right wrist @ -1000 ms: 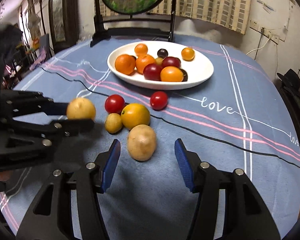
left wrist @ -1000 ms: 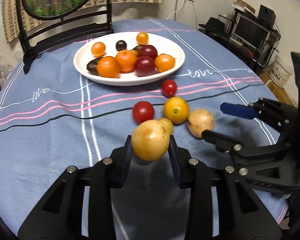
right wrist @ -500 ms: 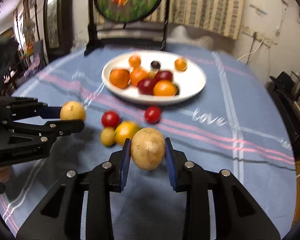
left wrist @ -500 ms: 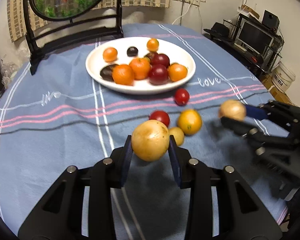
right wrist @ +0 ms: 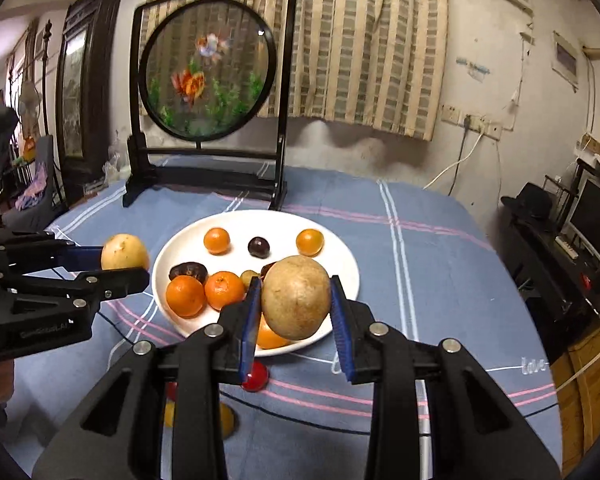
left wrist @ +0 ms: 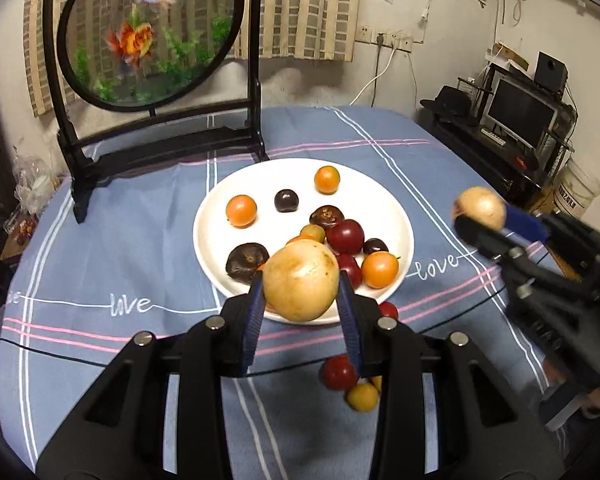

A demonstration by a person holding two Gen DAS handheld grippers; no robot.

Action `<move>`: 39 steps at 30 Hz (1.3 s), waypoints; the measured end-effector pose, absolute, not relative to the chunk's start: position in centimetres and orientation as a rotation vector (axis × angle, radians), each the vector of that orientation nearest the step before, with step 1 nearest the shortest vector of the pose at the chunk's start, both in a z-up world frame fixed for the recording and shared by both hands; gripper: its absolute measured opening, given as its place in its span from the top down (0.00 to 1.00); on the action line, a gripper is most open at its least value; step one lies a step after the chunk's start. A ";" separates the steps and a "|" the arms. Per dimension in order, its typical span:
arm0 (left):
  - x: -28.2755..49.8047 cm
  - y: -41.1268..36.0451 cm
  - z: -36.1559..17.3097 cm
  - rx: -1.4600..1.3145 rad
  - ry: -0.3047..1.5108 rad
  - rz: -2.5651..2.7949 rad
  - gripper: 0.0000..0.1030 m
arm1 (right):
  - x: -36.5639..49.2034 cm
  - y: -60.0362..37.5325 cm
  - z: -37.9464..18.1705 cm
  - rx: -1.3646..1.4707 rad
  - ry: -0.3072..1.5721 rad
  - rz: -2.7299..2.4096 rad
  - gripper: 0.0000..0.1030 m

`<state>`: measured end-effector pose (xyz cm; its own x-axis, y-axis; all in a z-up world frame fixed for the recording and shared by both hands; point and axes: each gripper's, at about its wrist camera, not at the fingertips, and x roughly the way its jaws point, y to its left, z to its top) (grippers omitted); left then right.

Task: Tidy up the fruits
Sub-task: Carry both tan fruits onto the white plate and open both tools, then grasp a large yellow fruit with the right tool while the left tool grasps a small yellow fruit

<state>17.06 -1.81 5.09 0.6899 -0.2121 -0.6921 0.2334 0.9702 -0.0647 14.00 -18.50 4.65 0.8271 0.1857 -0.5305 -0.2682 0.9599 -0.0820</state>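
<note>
My left gripper (left wrist: 302, 300) is shut on a tan potato (left wrist: 300, 280) and holds it in the air over the near rim of the white plate (left wrist: 212, 236). My right gripper (right wrist: 296, 308) is shut on a second potato (right wrist: 296, 298), also above the plate (right wrist: 340, 256). The plate holds several oranges, dark plums and red tomatoes. Each gripper shows in the other's view: the right gripper (left wrist: 482, 216) at right, the left gripper (right wrist: 126, 258) at left. A red tomato (left wrist: 338, 372) and a small yellow fruit (left wrist: 363, 397) lie on the cloth below.
A blue striped tablecloth (left wrist: 132, 248) covers the round table. A black-framed round goldfish screen (left wrist: 148, 36) stands behind the plate. A red tomato (right wrist: 255, 376) lies just before the plate. A shelf with a monitor (left wrist: 520, 116) stands to the right, off the table.
My right gripper closed on the second potato and lifted it. Both grippers rose and moved forward over the plate with their potatoes.
</note>
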 end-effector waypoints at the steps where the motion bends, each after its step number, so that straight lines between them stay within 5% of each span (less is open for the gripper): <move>1: 17.5 -1.9 4.7 0.030 0.779 -0.245 0.65 | 14.6 -18.2 4.1 -0.155 0.558 0.245 0.68; 15: 23.2 -1.1 0.5 -0.017 0.843 -0.234 0.64 | 20.2 -15.3 -0.4 -0.142 0.617 0.313 0.66; 17: 23.8 -1.1 0.3 -0.024 0.832 -0.250 0.56 | 20.7 -15.0 -0.9 -0.164 0.615 0.284 0.64; 19: 24.1 -0.6 0.2 -0.034 0.817 -0.222 0.37 | 20.7 -15.2 -1.1 -0.186 0.594 0.252 0.57; 22: 23.7 0.1 0.7 -0.059 0.799 -0.223 0.28 | 19.9 -16.1 -0.7 -0.161 0.576 0.259 0.49; 39: 15.6 0.3 1.1 -0.073 0.771 -0.184 0.17 | 12.0 -19.3 0.1 -0.095 0.641 0.322 0.48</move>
<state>15.63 0.33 1.12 0.7019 -0.1918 -0.6860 0.1381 0.9814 -0.1332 11.98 -19.29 0.12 0.7539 0.2660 -0.6007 -0.3241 0.9459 0.0122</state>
